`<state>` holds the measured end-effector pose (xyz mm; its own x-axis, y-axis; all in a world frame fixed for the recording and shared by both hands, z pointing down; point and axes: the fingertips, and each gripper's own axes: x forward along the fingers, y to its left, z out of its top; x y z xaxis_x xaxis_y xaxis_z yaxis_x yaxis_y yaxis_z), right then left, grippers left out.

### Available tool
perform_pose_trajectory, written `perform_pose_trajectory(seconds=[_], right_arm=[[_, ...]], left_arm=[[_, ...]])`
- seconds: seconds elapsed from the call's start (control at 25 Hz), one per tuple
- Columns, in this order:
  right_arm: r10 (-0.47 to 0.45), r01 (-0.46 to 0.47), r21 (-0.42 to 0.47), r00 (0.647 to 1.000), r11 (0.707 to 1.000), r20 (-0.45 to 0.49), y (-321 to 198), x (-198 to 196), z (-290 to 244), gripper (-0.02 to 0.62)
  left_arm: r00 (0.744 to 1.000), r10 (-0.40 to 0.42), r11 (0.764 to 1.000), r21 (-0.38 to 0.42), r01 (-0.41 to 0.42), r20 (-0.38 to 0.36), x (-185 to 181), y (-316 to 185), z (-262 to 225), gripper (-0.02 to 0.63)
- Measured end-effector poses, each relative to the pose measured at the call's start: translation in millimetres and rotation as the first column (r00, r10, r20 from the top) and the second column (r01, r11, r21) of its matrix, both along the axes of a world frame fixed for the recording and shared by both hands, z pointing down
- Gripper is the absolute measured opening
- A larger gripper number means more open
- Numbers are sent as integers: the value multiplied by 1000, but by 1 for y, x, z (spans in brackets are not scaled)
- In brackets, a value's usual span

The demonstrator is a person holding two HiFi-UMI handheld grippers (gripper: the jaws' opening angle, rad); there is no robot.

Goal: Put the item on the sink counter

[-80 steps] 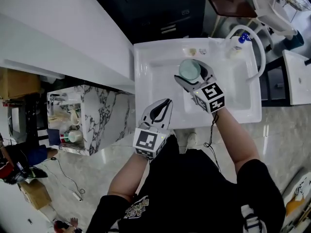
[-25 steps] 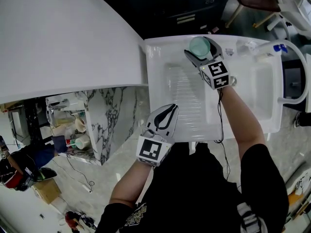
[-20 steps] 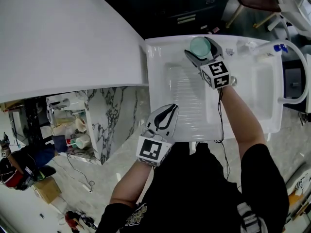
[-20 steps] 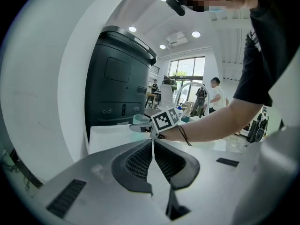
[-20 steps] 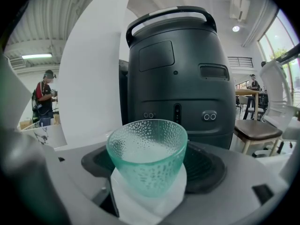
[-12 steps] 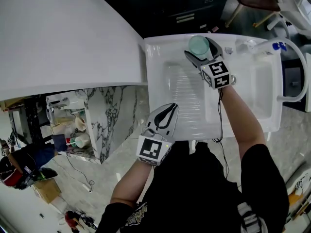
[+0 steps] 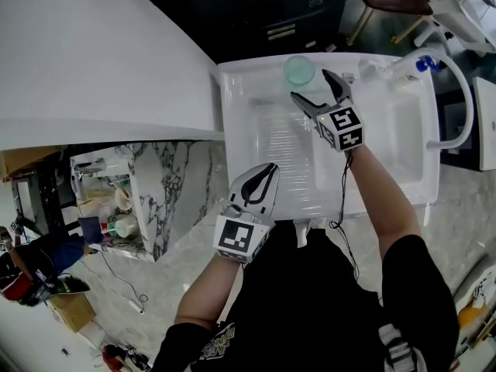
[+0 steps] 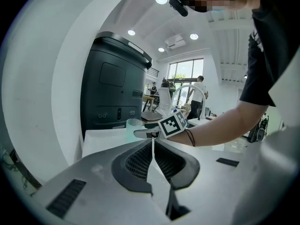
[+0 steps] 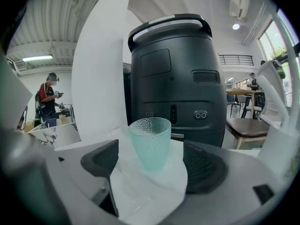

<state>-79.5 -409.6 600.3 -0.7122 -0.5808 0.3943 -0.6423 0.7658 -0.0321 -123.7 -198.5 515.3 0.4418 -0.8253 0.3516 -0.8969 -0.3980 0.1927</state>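
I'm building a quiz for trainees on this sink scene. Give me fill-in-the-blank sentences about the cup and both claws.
The green cup stands ____ on the sink counter.
The right claw is ____, not touching the cup.
The left claw is ____ and holds nothing.
Missing words: upright; open; shut.

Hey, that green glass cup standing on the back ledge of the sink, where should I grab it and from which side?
Grip the cup across its upper wall, coming level from the basin side. It stands upright, tapers toward the base, and the open right gripper faces it.
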Motion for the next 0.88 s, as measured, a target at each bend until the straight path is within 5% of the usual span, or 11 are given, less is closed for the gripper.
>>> perform_pose_trajectory(seconds=[0.88], right_arm=[[-80,77,32,993,996,89,124,84,-91,456]], left_arm=[[1000,-30,995,100,29,2,84,50,-47,26]])
